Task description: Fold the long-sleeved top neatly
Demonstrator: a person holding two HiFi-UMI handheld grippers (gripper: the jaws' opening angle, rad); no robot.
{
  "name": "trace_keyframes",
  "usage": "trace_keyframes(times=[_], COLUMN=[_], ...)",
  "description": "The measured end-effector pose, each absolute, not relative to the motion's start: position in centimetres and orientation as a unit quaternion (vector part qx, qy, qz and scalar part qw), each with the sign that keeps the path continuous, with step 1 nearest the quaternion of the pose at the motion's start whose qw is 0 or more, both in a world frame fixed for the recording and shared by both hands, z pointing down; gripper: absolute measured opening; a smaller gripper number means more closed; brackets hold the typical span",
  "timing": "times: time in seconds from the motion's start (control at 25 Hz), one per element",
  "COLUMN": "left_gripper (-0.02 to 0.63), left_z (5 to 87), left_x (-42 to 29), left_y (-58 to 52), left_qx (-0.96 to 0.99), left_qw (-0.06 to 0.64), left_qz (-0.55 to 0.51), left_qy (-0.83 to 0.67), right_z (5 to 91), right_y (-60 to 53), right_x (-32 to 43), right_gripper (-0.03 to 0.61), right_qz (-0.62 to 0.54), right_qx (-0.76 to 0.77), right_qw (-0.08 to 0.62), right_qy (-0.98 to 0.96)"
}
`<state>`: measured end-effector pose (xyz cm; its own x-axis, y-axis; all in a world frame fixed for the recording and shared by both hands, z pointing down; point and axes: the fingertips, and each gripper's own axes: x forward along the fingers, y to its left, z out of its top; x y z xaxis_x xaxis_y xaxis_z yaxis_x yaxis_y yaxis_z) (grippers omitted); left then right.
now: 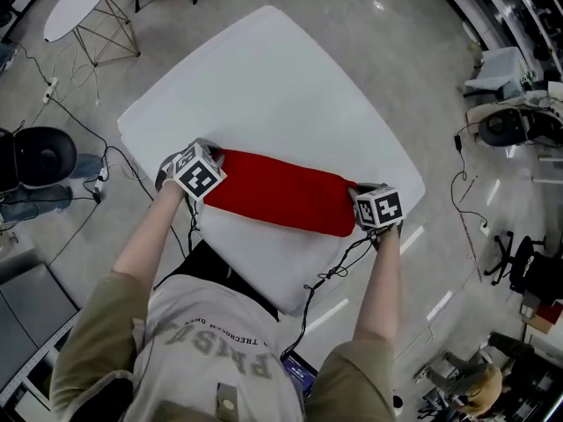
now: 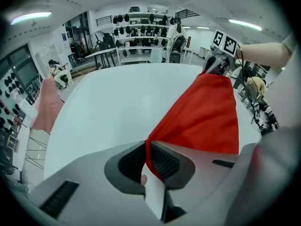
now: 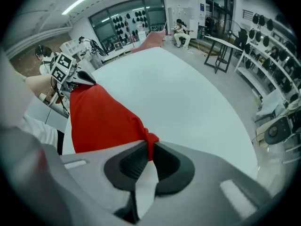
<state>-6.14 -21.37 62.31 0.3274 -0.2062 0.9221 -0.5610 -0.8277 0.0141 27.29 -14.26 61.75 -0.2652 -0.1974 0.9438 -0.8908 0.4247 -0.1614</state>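
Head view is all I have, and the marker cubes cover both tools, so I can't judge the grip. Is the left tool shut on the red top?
Observer: Yes. In the left gripper view the left tool is shut on an edge of the red top, which is pinched thin between the pads.
Operator: And the right one?
Observer: The right tool is shut on the top as well. There the cloth is bunched into a small wad at the jaws.
Operator: Is anything else caught in either?
Observer: No, only red cloth sits between the pads of each.
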Motion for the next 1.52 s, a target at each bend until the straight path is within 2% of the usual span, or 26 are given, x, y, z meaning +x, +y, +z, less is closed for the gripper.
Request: trace_keyframes(times=[0.12,0.16,0.32,0.36,0.44,0.48,0.6,0.72,0.76,0.84,0.96,1.24,1.52], left_gripper=[0.046,0.064,0.212,0.238,0.290,0.305,0.318,0.345,0.353,0.373,0.379,0.391,0.391], left_z=[62.6,62.5,61.1,60.5,58.9,58.0,55.2,54.3,55.0,57.4,60.3,62.0,61.4], left_x=[-6.4,-6.8,-8.8,-9.4,-10.9,-11.5,-11.0,-6.1,-4.5,-3.1,-3.6,-4.2,-4.1], left_y=[-21.7,-21.8,-22.0,-22.1,-22.6,-22.9,-21.7,-17.2,-15.5,-13.2,-12.6,-13.2,-13.5], left_qx=[0.799,0.799,0.803,0.805,0.808,0.808,0.826,0.860,0.862,0.842,0.820,0.837,0.841], left_qw=[0.199,0.208,0.195,0.180,0.141,0.121,0.098,0.106,0.096,0.057,0.036,0.124,0.139], left_qz=[0.514,0.509,0.504,0.504,0.504,0.504,0.485,0.465,0.479,0.533,0.570,0.533,0.521], left_qy=[-0.240,-0.243,-0.252,-0.255,-0.270,-0.278,-0.271,-0.179,-0.136,-0.063,-0.030,-0.024,-0.033], right_z=[61.6,61.2,57.3,56.1,54.1,53.4,52.9,54.8,55.9,58.0,60.0,63.0,62.0], right_y=[-14.6,-14.9,-15.1,-14.9,-14.3,-13.9,-12.2,-10.3,-9.8,-9.0,-8.4,-8.7,-9.2], right_x=[27.1,27.0,25.2,24.3,21.9,20.7,17.4,15.2,15.1,15.8,17.6,18.7,18.9], right_gripper=[0.033,0.062,0.325,0.357,0.364,0.392,0.399,0.400,0.402,0.451,0.451,0.451,0.451], right_qz=[0.376,0.374,0.351,0.335,0.297,0.278,0.242,0.229,0.227,0.222,0.213,0.259,0.272], right_qx=[0.394,0.398,0.394,0.386,0.365,0.354,0.312,0.261,0.244,0.210,0.177,0.174,0.191], right_qw=[0.438,0.423,0.351,0.342,0.346,0.356,0.388,0.433,0.455,0.509,0.566,0.543,0.510], right_qy=[-0.715,-0.723,-0.774,-0.788,-0.811,-0.819,-0.833,-0.832,-0.826,-0.805,-0.776,-0.780,-0.793])
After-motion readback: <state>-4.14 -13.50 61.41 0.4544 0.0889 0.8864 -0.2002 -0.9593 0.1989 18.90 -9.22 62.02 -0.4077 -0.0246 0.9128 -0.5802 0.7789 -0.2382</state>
